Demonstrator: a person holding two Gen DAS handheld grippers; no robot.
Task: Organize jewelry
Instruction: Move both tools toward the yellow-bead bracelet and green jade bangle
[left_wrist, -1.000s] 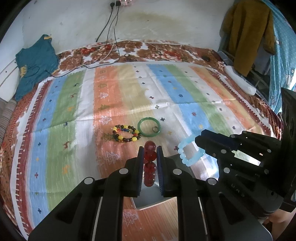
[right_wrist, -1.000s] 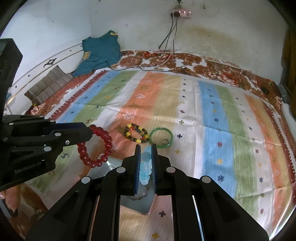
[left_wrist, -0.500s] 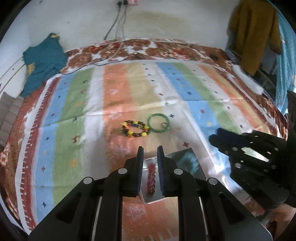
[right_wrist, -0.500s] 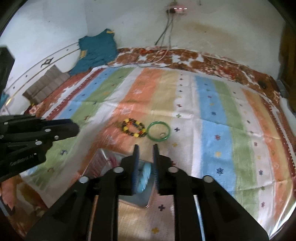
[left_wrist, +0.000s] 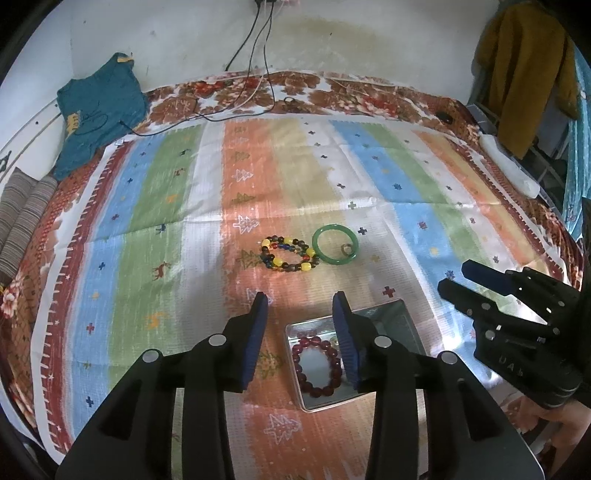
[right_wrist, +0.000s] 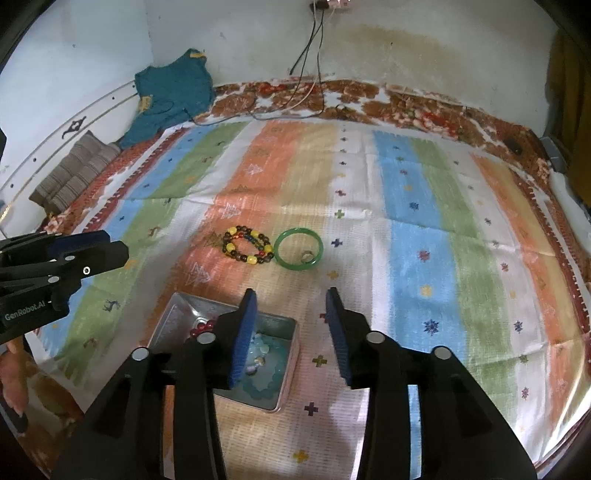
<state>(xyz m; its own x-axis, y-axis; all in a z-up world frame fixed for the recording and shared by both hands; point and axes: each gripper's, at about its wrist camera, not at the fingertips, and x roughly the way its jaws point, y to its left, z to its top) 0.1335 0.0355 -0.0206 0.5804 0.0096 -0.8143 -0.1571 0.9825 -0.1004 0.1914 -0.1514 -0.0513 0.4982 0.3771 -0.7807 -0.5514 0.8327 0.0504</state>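
- Metal tin (left_wrist: 400, 320): shallow, rectangular, shiny; sits on the striped bedspread (left_wrist: 155, 206) at its near edge. All places below are given from this tin.
- Red bead bracelet (left_wrist: 317, 364): lies flat inside the tin, on its left half as the left wrist view shows it.
- Pale blue bracelet (right_wrist: 264, 363): also inside the tin, in the half away from the red one; partly hidden behind a finger of the right gripper.
- Mixed bead bracelet (left_wrist: 289, 254): yellow, dark and coloured beads; on the bedspread beyond the tin, apart from it.
- Green bangle (left_wrist: 335, 244): on the bedspread beyond the tin, just beside the mixed bead bracelet, on its right.
- Small ring (left_wrist: 347, 250): lies within the green bangle's circle; details too small to tell.
- Left gripper (left_wrist: 300, 334): above the tin's left side, fingers spread wide, holding nothing.
- Right gripper (right_wrist: 290, 326): above the tin's right side, fingers spread wide, holding nothing.
- Teal garment (left_wrist: 98, 110): far beyond the tin, at the back left against the wall.
- Cables (left_wrist: 258, 55): hang down the wall far beyond the tin onto the bed.
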